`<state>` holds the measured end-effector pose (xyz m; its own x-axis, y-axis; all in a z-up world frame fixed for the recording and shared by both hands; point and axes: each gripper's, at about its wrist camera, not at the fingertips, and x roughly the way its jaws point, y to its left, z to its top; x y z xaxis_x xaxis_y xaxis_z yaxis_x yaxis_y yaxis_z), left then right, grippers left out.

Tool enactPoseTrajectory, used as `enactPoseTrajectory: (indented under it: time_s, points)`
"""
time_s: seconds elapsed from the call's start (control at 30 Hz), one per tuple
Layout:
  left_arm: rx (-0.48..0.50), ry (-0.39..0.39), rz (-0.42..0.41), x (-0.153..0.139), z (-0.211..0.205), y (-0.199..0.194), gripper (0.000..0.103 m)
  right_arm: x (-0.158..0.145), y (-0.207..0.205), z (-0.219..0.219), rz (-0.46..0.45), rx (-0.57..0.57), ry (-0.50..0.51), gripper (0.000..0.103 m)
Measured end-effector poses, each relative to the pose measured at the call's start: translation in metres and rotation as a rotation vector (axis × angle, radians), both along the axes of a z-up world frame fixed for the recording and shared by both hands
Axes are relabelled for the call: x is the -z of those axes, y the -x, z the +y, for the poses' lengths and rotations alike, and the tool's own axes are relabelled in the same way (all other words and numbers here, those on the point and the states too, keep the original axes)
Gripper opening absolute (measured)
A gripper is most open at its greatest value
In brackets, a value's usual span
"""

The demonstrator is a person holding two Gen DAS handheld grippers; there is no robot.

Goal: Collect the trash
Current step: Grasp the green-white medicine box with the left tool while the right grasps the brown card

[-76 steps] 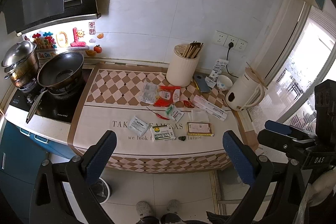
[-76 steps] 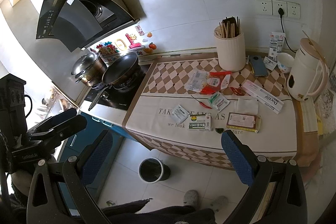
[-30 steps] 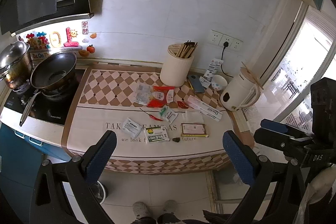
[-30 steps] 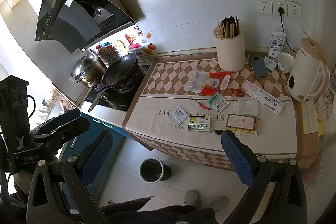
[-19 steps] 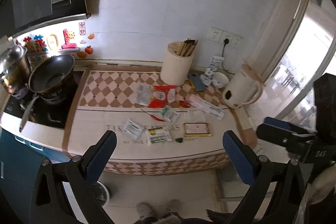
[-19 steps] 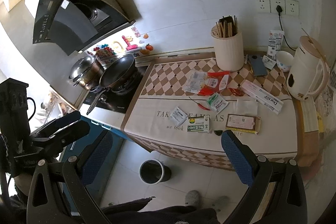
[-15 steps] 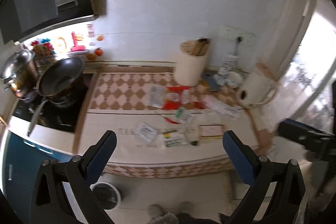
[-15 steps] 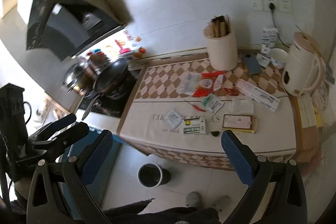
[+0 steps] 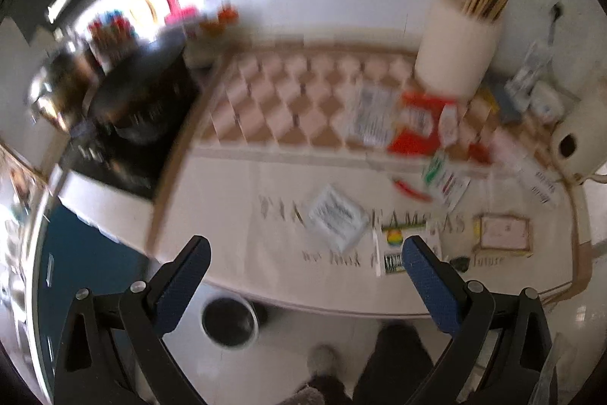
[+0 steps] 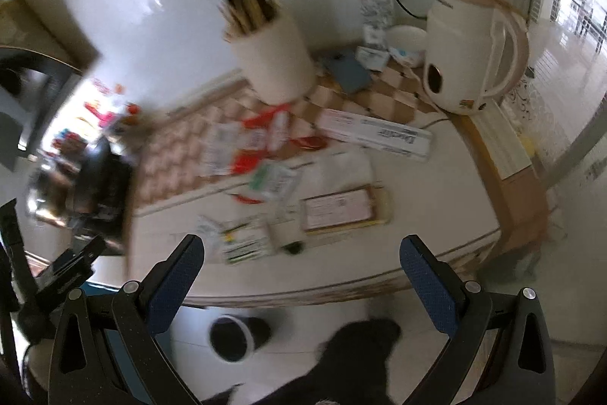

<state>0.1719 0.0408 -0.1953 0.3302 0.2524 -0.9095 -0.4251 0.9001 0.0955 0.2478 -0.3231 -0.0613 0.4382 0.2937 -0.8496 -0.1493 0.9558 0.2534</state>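
Two grippers: left gripper (image 9: pixel 303 266) and right gripper (image 10: pixel 299 266) both spread wide, holding nothing, above the desk's near edge.
Trash: blurred paper packets and wrappers, white sachet (image 9: pixel 337 217), pink flat box (image 10: pixel 339 207), scattered on the cloth-covered desk (image 9: pixel 242 234).
Bin: round black trash can (image 10: pixel 233 336) on the floor below.
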Motion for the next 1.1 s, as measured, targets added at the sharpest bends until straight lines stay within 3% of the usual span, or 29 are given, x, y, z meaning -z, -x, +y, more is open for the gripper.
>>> enactPoseTrajectory:
  time_s: [0.07,0.13,0.3,0.4,0.53,0.63,0.7,0.8,0.97,1.1]
  points:
    - [-0.051,0.072,0.079,0.027,-0.002,-0.012,0.103,0.020,-0.027,0.002,0.028,-0.033,0.045,0.103]
    - [-0.123,0.137,0.149,0.054,-0.005,-0.022,0.103,0.051,-0.062,0.011,0.089,-0.135,0.127,0.103]
    - [-0.268,0.163,0.270,0.100,-0.020,-0.038,0.103,0.136,-0.123,0.051,0.234,-0.467,0.356,0.103]
    - [-0.342,0.138,0.327,0.121,-0.027,-0.041,0.103,0.183,-0.138,0.074,0.289,-0.641,0.477,0.103]
    - [-0.430,0.180,0.360,0.138,-0.037,-0.042,0.103,0.227,-0.136,0.099,0.319,-0.848,0.598,0.102]
    - [-0.482,0.216,0.356,0.138,-0.044,-0.039,0.103,0.251,-0.129,0.108,0.337,-0.946,0.655,0.090]
    - [-0.516,0.232,0.339,0.134,-0.046,-0.039,0.103,0.256,-0.130,0.107,0.344,-0.943,0.631,0.086]
    - [-0.573,0.307,0.320,0.133,-0.050,-0.045,0.103,0.254,-0.145,0.101,0.328,-0.842,0.548,0.082]
    - [-0.738,0.568,0.274,0.147,-0.049,-0.057,0.103,0.257,-0.179,0.088,0.317,-0.629,0.420,0.081]
    - [-0.914,0.692,0.275,0.163,-0.051,-0.061,0.100,0.269,-0.187,0.079,0.342,-0.569,0.362,0.081]
